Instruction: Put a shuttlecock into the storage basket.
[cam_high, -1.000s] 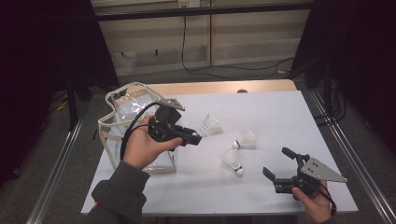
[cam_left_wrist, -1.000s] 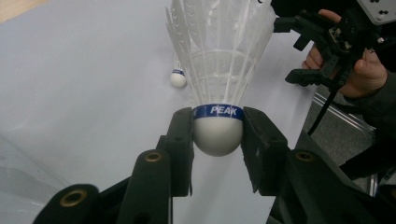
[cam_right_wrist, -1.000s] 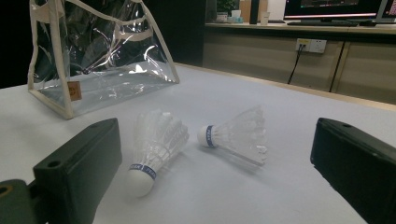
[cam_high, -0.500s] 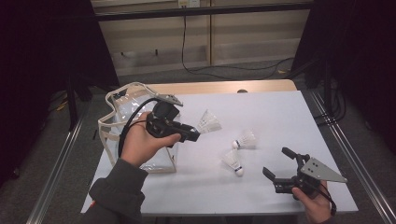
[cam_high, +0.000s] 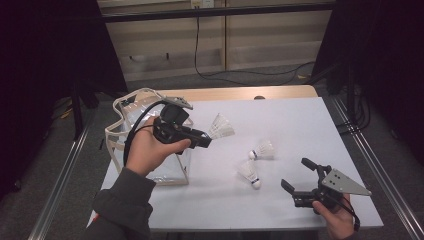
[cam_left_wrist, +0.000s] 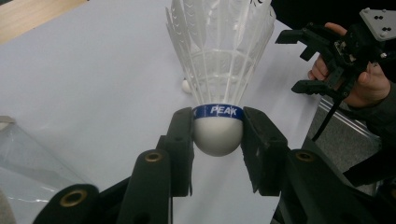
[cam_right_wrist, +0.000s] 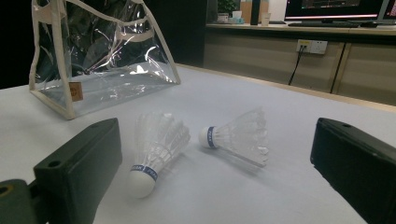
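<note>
So the left gripper (cam_high: 204, 139) has the white feathered shuttlecock with the blue band (cam_left_wrist: 218, 93) pinched by its round cork between both jaws, skirt pointing away from the hand. It's up off the white table (cam_high: 300, 120) now, hanging in the air just beside the clear plastic tote bag with cream trim (cam_high: 131, 107). Compared with 1 second ago, that hand has drifted a bit back toward the bag, and the shuttlecock went with it. Looks to me like the bag is where it's headed, so the pickup part is done and the drop is what's left.

The other 2 white shuttlecocks (cam_high: 262, 149) (cam_high: 248, 173) lie on the table where they were, close together. The right gripper (cam_high: 298, 176) hasn't budged either: jaws spread wide, holding nothing, parked near those 2.
</note>
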